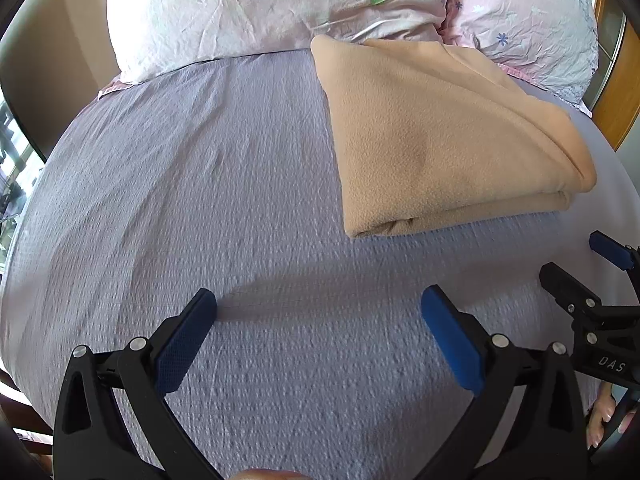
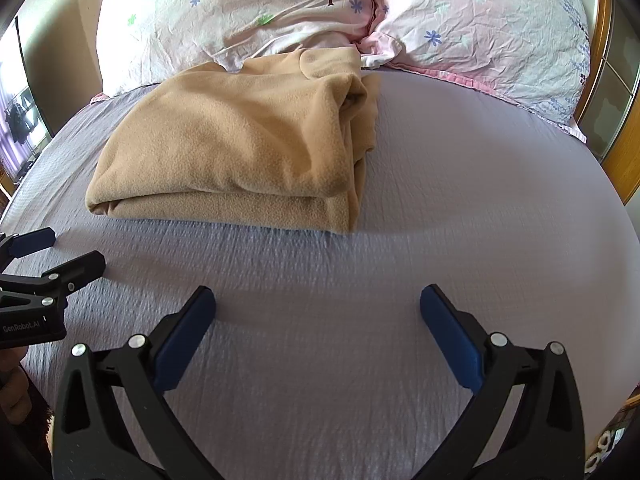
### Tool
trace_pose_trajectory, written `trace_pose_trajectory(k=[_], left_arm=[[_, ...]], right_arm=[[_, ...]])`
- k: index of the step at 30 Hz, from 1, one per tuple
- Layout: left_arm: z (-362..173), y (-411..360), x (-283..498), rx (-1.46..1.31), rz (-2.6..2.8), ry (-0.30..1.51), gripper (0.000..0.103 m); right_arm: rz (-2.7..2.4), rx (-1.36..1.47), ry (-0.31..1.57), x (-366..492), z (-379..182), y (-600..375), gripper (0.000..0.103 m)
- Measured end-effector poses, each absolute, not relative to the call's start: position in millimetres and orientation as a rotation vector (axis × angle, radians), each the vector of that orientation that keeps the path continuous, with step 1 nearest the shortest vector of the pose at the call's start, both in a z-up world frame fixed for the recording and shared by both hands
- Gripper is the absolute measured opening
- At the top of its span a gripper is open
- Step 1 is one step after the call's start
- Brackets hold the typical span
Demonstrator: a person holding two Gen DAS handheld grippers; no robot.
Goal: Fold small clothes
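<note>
A folded tan fleece (image 2: 240, 148) lies on the bed (image 2: 460, 200) near its pillow edge; left gripper (image 1: 319, 312) and right gripper (image 2: 318, 308) hover with jaws spread, holding nothing.

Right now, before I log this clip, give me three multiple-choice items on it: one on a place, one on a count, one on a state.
1. Where does the tan fleece garment lie?
A. on the floor
B. on the bed sheet, near the pillows
C. between the left gripper's jaws

2. How many pillows show?
A. two
B. four
C. none

3. How is the garment?
A. spread flat
B. hung up
C. folded in layers

Answers: 1 B, it rests on the sheet below the pillows; 2 A, two floral ones sit side by side; 3 C, stacked edges show at its front. The left gripper and the right gripper are open.
</note>
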State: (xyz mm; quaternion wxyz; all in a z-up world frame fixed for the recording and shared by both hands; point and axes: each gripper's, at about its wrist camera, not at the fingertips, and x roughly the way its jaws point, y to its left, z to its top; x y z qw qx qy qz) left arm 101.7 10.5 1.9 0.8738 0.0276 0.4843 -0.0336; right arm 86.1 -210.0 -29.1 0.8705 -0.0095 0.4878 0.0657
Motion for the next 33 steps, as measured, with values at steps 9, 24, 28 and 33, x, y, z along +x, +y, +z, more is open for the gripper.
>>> trace_pose_trajectory(k=[9, 24, 28, 33], left_arm=[[1.9, 11.1, 100.9, 0.058, -0.071, 1.001, 0.102], [1.9, 11.8, 100.3, 0.058, -0.07, 0.995, 0.102], [1.9, 11.8, 100.4, 0.058, -0.07, 0.995, 0.102], [1.9, 11.8, 100.4, 0.058, -0.07, 0.995, 0.102]], right_arm=[[0.138, -0.019, 1.018, 86.9, -29.5, -210.1, 0.101], [0.136, -0.018, 1.017, 87.0, -29.6, -209.8, 0.101], [0.136, -0.019, 1.017, 87.1, -29.4, -209.9, 0.101], [0.138, -0.02, 1.018, 87.0, -29.4, -209.6, 0.101]])
